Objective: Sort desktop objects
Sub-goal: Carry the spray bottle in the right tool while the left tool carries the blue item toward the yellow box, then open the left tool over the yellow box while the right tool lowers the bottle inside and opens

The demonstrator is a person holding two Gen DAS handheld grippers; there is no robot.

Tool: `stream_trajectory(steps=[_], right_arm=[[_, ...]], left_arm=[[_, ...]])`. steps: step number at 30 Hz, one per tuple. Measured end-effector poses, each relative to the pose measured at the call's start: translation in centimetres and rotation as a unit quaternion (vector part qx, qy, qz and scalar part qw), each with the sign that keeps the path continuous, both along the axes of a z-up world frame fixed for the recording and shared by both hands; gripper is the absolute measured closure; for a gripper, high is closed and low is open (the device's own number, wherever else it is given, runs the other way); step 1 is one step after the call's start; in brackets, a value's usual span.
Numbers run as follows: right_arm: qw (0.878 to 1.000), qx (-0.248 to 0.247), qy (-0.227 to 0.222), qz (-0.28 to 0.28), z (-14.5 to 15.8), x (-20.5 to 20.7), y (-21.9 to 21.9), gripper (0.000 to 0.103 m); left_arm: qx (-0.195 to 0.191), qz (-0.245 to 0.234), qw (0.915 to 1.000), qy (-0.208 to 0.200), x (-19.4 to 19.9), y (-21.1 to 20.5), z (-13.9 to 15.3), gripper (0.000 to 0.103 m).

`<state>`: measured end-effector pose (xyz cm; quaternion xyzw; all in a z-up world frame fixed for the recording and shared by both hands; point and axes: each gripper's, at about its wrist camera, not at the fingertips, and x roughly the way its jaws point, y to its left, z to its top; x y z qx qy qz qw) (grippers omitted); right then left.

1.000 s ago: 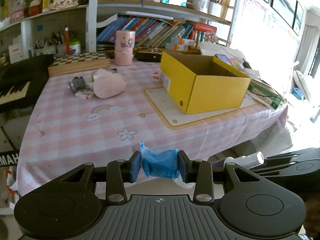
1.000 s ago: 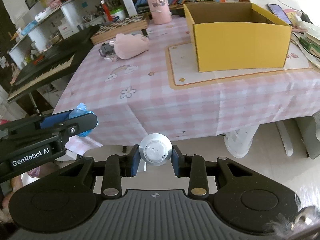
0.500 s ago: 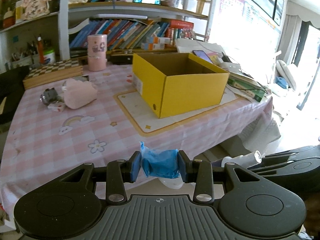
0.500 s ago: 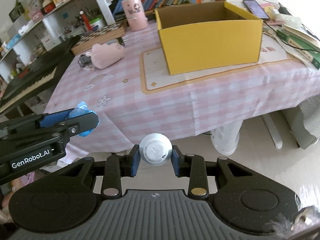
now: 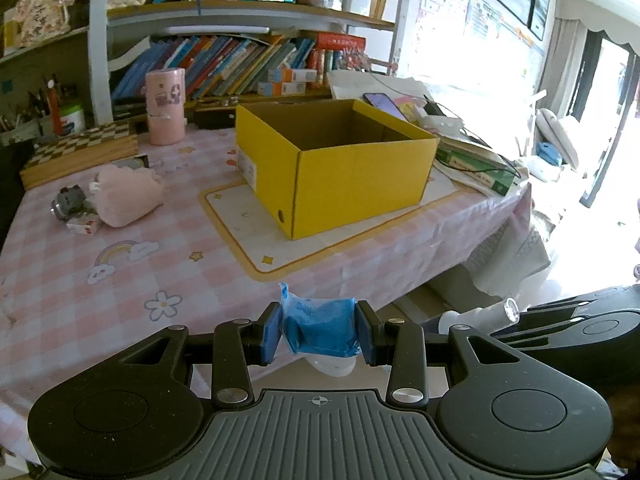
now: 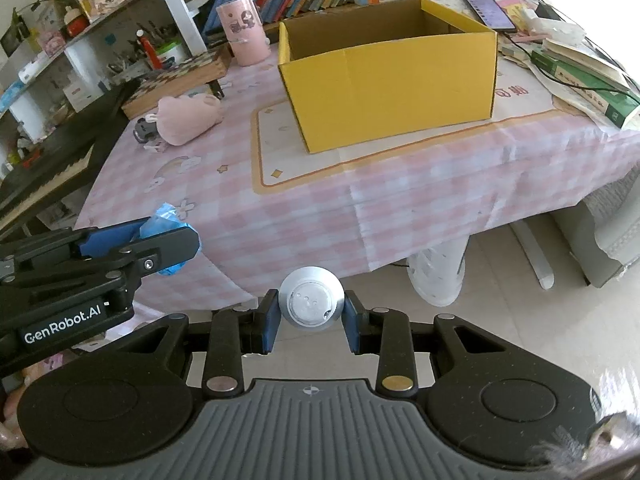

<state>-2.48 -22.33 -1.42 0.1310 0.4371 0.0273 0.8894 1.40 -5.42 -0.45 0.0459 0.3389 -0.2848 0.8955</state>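
My left gripper [image 5: 319, 330] is shut on a blue plastic packet [image 5: 320, 326], held off the near edge of the table; the packet also shows in the right wrist view [image 6: 166, 220]. My right gripper [image 6: 311, 322] is shut on a white bottle with a silver round end [image 6: 311, 302], held below table height; the bottle also shows in the left wrist view [image 5: 480, 314]. An open, empty-looking yellow cardboard box [image 5: 340, 164] [image 6: 384, 68] stands on a cream mat on the pink checked tablecloth, ahead of both grippers.
A pink plush pouch [image 5: 126, 196], a small grey toy [image 5: 68, 202] and a small white-red box [image 5: 84, 226] lie at the table's left. A pink cylinder [image 5: 165, 106], a chessboard box [image 5: 80, 154], books and a phone [image 6: 486, 10] stand behind. A keyboard [image 6: 44, 168] is left.
Both grippers have moved rightward and closer, so the yellow box now sits nearer the middle of each view. Both still hold their objects.
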Motion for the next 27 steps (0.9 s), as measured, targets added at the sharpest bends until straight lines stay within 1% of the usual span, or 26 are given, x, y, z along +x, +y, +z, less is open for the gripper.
stream_trajectory(steps=[8, 17, 21, 27], right_arm=[[1.0, 0.005, 0.004, -0.014, -0.4, 0.7, -1.7, 0.073], [1.0, 0.004, 0.002, -0.011, -0.3, 2.9, -4.1, 0.073], [1.0, 0.001, -0.011, -0.002, 0.4, 4.4, -5.5, 0.073], [0.998, -0.015, -0.059, 0.011, 3.0, 7.0, -7.9, 0.073]], left_arm=[[0.008, -0.016, 0.9998, 0.0, 1.0, -1.9, -0.2, 0.066], [0.01, -0.011, 0.9998, -0.011, 2.9, -4.2, 0.1, 0.066], [0.009, -0.012, 0.9997, -0.021, 4.2, -5.8, 0.9, 0.066], [-0.007, -0.009, 0.9984, -0.056, 6.6, -8.4, 3.2, 0.066]])
